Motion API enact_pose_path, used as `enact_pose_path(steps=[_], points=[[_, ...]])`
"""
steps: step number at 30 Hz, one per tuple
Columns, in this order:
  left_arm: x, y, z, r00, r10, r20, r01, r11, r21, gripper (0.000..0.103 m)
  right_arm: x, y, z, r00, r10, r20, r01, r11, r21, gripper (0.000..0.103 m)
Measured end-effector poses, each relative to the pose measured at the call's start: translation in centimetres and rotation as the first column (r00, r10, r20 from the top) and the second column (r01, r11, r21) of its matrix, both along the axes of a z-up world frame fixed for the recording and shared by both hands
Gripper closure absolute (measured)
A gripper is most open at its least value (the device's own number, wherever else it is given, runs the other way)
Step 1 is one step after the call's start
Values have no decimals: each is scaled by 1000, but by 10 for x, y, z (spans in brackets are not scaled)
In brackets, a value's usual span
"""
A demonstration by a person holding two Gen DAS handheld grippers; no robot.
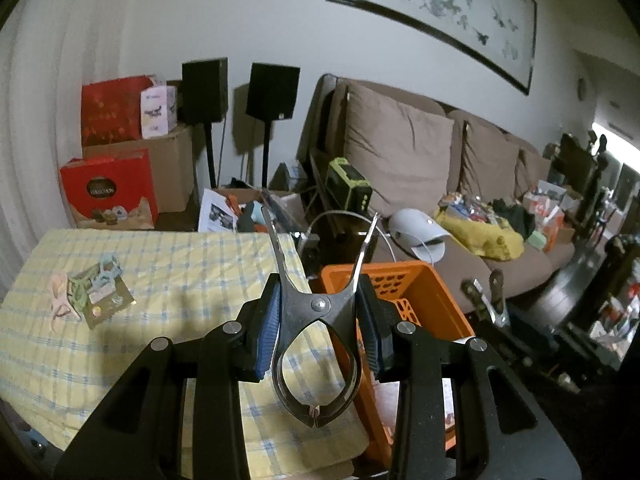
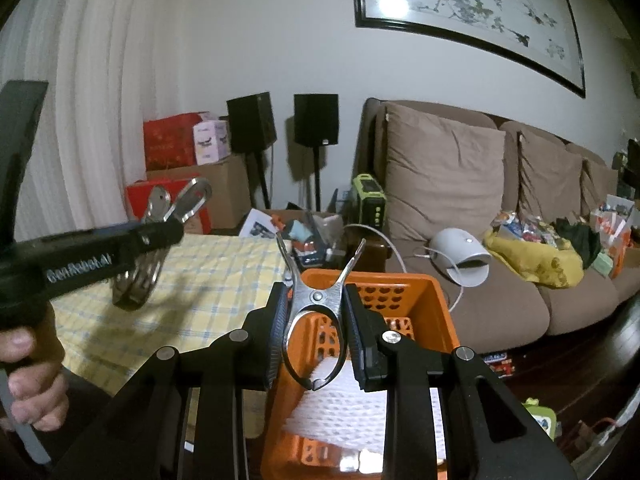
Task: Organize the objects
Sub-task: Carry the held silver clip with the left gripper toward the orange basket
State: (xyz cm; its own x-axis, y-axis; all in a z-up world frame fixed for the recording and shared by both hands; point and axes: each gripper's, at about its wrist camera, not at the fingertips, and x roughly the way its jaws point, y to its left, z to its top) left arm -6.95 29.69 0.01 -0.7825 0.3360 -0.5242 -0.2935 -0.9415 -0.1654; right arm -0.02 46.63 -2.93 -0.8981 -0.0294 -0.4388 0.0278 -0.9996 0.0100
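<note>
- Currently both grippers are loaded: left gripper (image 1: 318,320) pinches a metal clip (image 1: 316,344) across its pivot, pads pressed on both flanks.
- Right gripper (image 2: 316,320) likewise squeezes its own clip (image 2: 316,312), handles pointing away, jaw end hanging toward the camera.
- Orange crate (image 2: 404,288) sits directly ahead of and below the right gripper; white padding lines its floor.
- For the left gripper, the crate (image 1: 420,276) lies ahead and to its right; yellow checked cloth (image 1: 180,264) is under it and to its left.
- Right view shows the left gripper (image 2: 160,232) off to its left, over the cloth, with a hand (image 2: 32,384) on the grip.
- Likely step: drop the clips into the crate.
- Right one looks almost placed; lower it past the rim before spreading the pads, so it lands on the padding and does not bounce out.
- Left one needs a shift to its right until the clip hangs fully inside the near rim.
- Release one at a time; both grippers over the one crate could collide.
- Risk: a clip's smooth metal can swing on its pivot while held, so keep the wrist steady.
- Small pastel items (image 1: 86,292) remain on the cloth, well to the left gripper's left; probably next.
</note>
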Motion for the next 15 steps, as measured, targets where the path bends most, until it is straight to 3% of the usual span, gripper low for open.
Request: enact_pose_path(steps=[6,15], points=[[-8,10,-1,1000,-22,-16,22,1000,2,69,-6,-5,-10,1000,-4,29,3,999,33,75],[-19,26,-26,998,-53,39,52,999,15,69,-10,0,-17,999,-22,46,20,999,32,75]])
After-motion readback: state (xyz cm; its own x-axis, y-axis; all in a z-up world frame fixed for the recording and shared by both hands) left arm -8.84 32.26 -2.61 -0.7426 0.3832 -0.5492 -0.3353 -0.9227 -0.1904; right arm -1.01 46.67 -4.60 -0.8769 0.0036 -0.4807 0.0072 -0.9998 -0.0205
